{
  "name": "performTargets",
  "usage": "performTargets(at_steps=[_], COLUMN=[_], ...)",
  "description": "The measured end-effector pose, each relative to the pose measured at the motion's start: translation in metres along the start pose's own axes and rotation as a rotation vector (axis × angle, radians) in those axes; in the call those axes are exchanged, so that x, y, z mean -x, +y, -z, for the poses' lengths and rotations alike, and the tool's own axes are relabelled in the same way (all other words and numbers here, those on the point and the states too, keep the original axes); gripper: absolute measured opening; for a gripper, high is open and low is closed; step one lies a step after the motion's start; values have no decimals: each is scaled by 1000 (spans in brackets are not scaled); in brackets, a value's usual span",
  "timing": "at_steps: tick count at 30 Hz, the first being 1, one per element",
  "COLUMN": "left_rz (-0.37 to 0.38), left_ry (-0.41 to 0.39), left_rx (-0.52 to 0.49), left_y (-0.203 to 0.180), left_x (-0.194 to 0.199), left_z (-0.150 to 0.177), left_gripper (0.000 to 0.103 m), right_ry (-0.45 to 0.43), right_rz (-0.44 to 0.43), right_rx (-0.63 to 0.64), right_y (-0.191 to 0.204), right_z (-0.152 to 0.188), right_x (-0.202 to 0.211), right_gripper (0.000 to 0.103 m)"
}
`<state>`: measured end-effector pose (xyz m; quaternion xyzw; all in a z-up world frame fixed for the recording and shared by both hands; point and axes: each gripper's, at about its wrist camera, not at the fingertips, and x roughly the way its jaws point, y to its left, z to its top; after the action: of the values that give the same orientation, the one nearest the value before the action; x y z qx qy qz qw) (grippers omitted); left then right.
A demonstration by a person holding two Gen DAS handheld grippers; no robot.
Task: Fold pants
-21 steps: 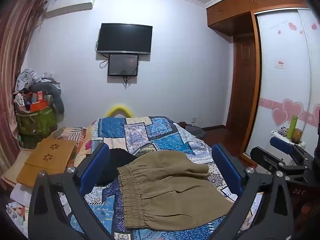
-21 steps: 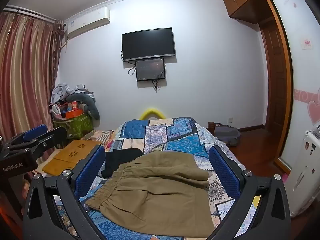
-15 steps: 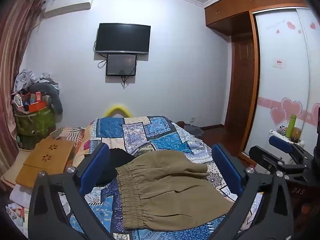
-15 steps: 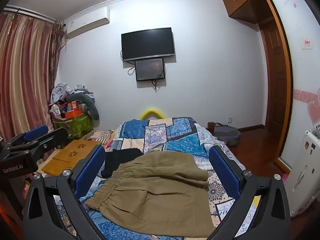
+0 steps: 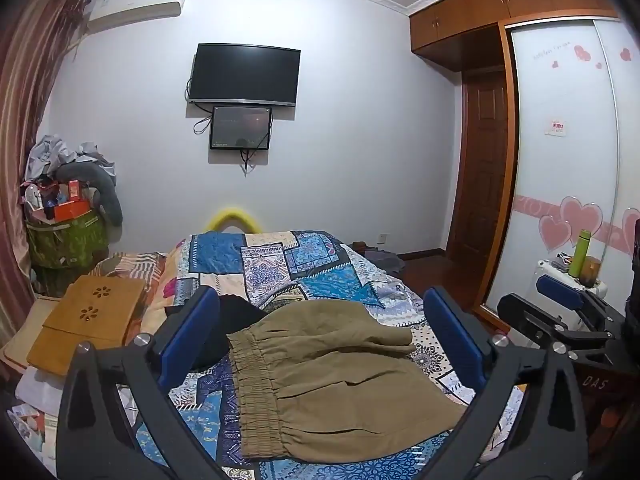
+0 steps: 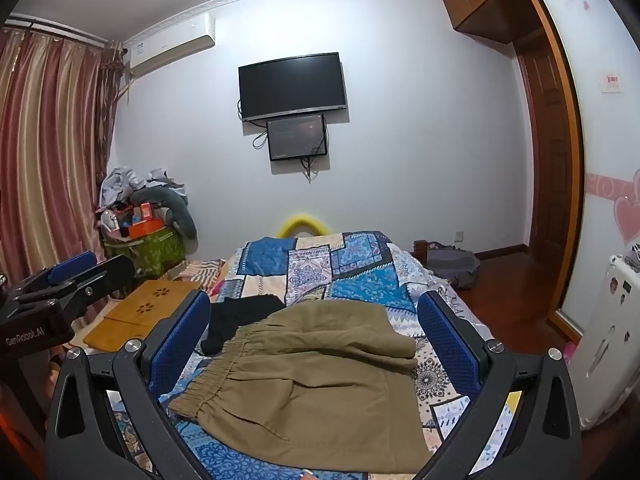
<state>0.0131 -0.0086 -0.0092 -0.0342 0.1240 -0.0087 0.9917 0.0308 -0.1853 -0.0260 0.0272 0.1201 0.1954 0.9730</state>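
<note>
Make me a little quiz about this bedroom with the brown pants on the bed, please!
1. True or false: the left gripper is shut on the khaki pants.
2. What lies on the patchwork quilt right beside the pants' elastic waistband? A) a black garment B) a red towel C) a white pillow
3. Fill in: both grippers are held wide ____ above the bed, the right gripper included.

Key:
1. False. Its fingers stand wide apart and hold nothing.
2. A, the black garment.
3. open
</note>
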Motion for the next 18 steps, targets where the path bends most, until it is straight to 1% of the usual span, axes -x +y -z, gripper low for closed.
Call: performTargets(at_steps=[18], left_rz=[5], left_ry=[-3], left_rx=[-6], left_y=[1], left_x=[4], left_z=[0], left_gripper=[103], right_ry=[-2], right_rz=[6], right_rx=[1], right_y=[-1], right_z=[0], right_x=[1], right_gripper=[103])
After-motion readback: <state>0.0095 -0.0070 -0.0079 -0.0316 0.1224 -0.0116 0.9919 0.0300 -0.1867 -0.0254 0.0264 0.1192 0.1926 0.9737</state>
